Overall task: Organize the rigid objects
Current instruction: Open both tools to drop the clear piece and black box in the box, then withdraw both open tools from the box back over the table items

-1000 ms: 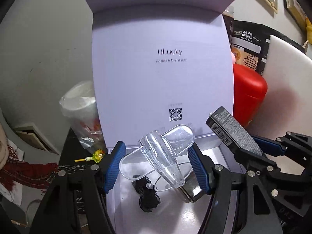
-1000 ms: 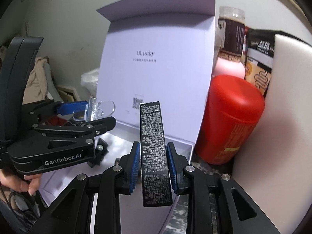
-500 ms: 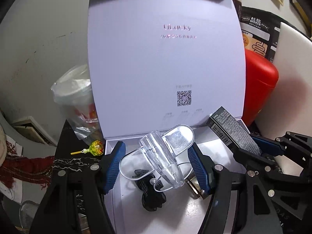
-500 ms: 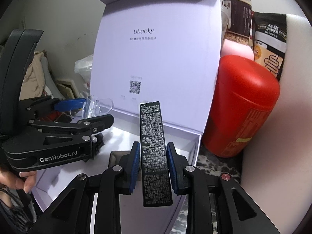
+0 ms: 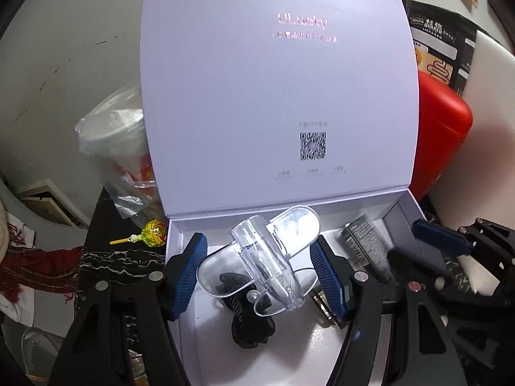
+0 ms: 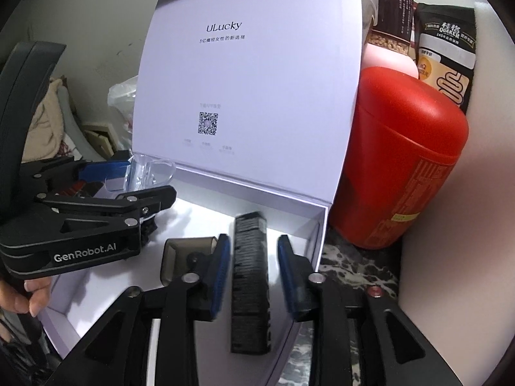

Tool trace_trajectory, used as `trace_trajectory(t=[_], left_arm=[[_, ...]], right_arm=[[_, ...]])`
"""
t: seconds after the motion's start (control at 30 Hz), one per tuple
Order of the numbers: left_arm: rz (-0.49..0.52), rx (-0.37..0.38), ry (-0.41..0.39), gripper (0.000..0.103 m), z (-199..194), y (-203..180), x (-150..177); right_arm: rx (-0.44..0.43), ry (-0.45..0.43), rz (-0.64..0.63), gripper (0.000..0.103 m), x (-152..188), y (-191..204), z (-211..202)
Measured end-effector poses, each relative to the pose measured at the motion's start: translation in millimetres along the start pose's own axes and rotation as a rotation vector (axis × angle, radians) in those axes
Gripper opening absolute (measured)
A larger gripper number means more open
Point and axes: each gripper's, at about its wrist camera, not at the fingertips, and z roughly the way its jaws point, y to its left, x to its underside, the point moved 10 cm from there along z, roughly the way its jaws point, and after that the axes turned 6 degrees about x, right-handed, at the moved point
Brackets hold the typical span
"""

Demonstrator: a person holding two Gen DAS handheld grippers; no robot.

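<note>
A white gift box (image 5: 399,212) (image 6: 317,222) stands open with its lid upright. My left gripper (image 5: 259,267) is shut on a clear plastic clip-like piece (image 5: 273,251) and holds it above the box; this also shows in the right wrist view (image 6: 141,173). My right gripper (image 6: 254,267) is open. The slim black carton (image 6: 251,283) sits loose between its fingers, blurred, over the box's right side; it also shows in the left wrist view (image 5: 367,247). A black hair clip (image 5: 251,328) and a dark metallic item (image 6: 183,257) lie in the box.
A red canister (image 6: 402,167) stands right of the box, with a jar (image 6: 389,9) and a Quaker bag (image 6: 447,51) behind it. A bagged cup (image 5: 119,148) and a lollipop (image 5: 151,231) lie to the left. A white board (image 6: 450,257) stands at the far right.
My right gripper opened and let go of the black carton, which dropped towards the box. Both grippers moved closer to the box. The left still holds the clear piece.
</note>
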Motion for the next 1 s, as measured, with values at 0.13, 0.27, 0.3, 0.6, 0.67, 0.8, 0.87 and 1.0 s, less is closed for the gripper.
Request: trace_trajectory(t=[0.13, 0.27, 0.3, 0.6, 0.67, 0.8, 0.87, 1.0], left_arm=[[0.006, -0.065, -0.033, 0.086, -10.5, 6.3, -6.2], [0.009, -0.093, -0.038, 0.086, -15.8, 9.1, -7.0], [0.006, -0.092, -0.036, 0.086, -15.9, 10.0, -6.7], [-0.012, -0.067, -0.048, 0.086, -31.3, 13.3, -0.5], [-0.007, -0.073, -0.056, 0.086, -36.5, 13.4, -2.9], [-0.006, -0.072, -0.071, 0.086, -54.5, 6.7, -3.9], [-0.007, -0.065, -0.081, 0.086, -62.9, 5.3, -5.1], [-0.001, -0.058, -0.105, 0.086, -79.9, -1.8, -8.3]], right_arm=[[0.006, -0.036, 0.013, 0.068, -4.4, -3.2, -11.6], [0.020, -0.057, 0.004, 0.068, -6.8, -2.8, -18.1], [0.021, -0.059, 0.005, 0.068, -6.9, -3.1, -19.2], [0.016, -0.078, 0.019, 0.068, -5.2, -7.7, -32.9], [0.018, -0.081, 0.020, 0.068, -3.3, -10.7, -39.2], [0.022, -0.093, 0.012, 0.068, -3.1, -13.8, -55.1], [0.027, -0.106, 0.010, 0.068, -4.8, -14.8, -63.6], [0.038, -0.126, 0.012, 0.068, -6.7, -16.9, -80.6]])
